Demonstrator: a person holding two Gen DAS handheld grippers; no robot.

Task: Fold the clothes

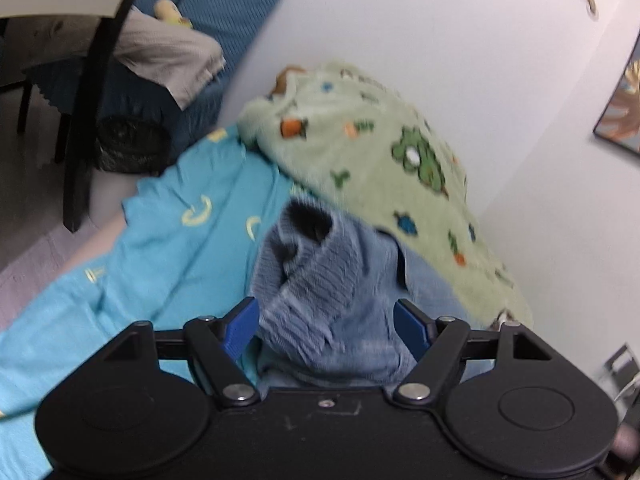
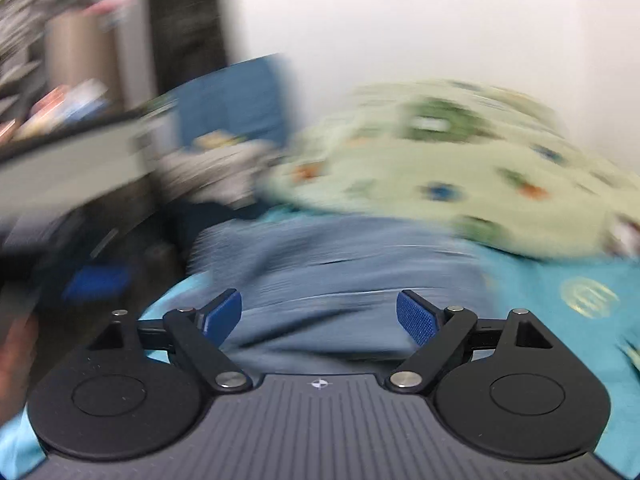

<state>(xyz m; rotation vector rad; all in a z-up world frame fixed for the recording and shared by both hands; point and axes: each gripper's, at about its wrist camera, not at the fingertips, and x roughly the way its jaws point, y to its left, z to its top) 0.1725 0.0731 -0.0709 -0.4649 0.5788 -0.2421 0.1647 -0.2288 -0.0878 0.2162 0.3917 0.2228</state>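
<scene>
Left wrist view: left gripper (image 1: 326, 326) spread around a bunched blue knit sweater (image 1: 320, 280) on the turquoise sheet (image 1: 168, 248), pads apart from it. Right gripper (image 2: 319, 316) spread wide, empty, above it. Green blanket (image 1: 380, 152) beyond.

The blue sweater (image 1: 320, 280) was a ribbed knit, soft and matt. The green blanket (image 1: 384, 152) looked fleecy and fuzzy, the turquoise sheet (image 1: 168, 240) smooth woven cloth. The left gripper (image 1: 326, 322) was matt black plastic with blue textured pads (image 1: 410, 324) and shiny metal pivots.
</scene>
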